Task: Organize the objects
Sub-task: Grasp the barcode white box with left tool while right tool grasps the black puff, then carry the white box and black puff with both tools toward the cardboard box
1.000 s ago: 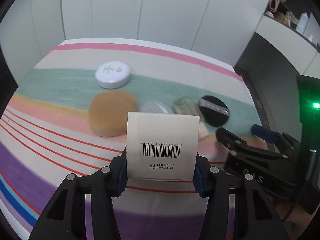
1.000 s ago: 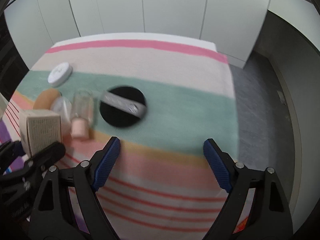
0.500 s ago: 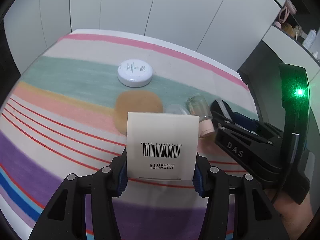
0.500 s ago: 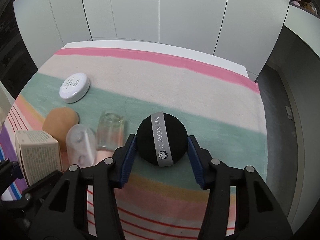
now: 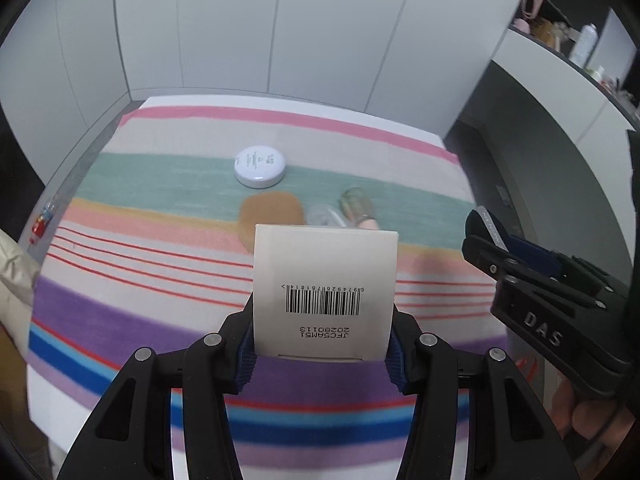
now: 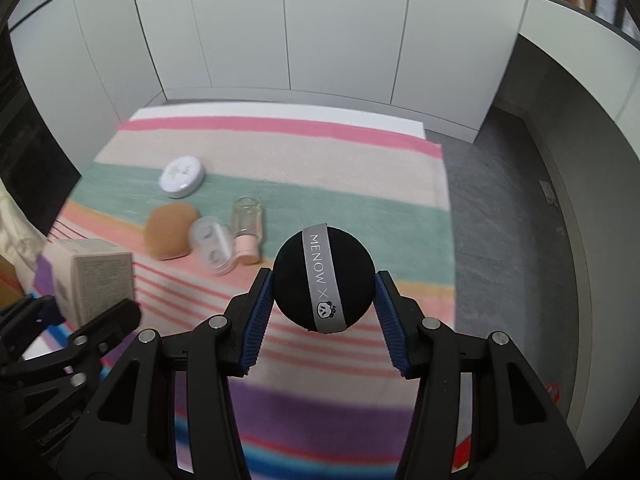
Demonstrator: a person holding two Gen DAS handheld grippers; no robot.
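Observation:
My left gripper (image 5: 322, 312) is shut on a cream box (image 5: 325, 280) with a barcode, held above the striped cloth (image 5: 160, 248). My right gripper (image 6: 324, 280) is shut on a black round puff (image 6: 290, 280) with a grey "MENOW" ribbon, also lifted off the cloth. On the cloth lie a white round compact (image 5: 260, 166), a tan sponge (image 5: 269, 212), a clear case (image 6: 210, 244) and a small glass bottle with a pink cap (image 6: 247, 232). The right gripper (image 5: 500, 256) shows at the right of the left wrist view. The box (image 6: 94, 280) appears at the left of the right wrist view.
White cabinet doors (image 6: 280, 32) stand behind the table. Grey floor (image 6: 512, 240) lies to the right of the cloth's edge. A grey counter with shelves of small items (image 5: 568, 40) runs along the right. A pale fabric bundle (image 5: 16, 272) sits at the left edge.
The right gripper closed on the black puff and lifted it off the cloth. Both grippers rose, so the table items look smaller and farther. The left still holds the box.

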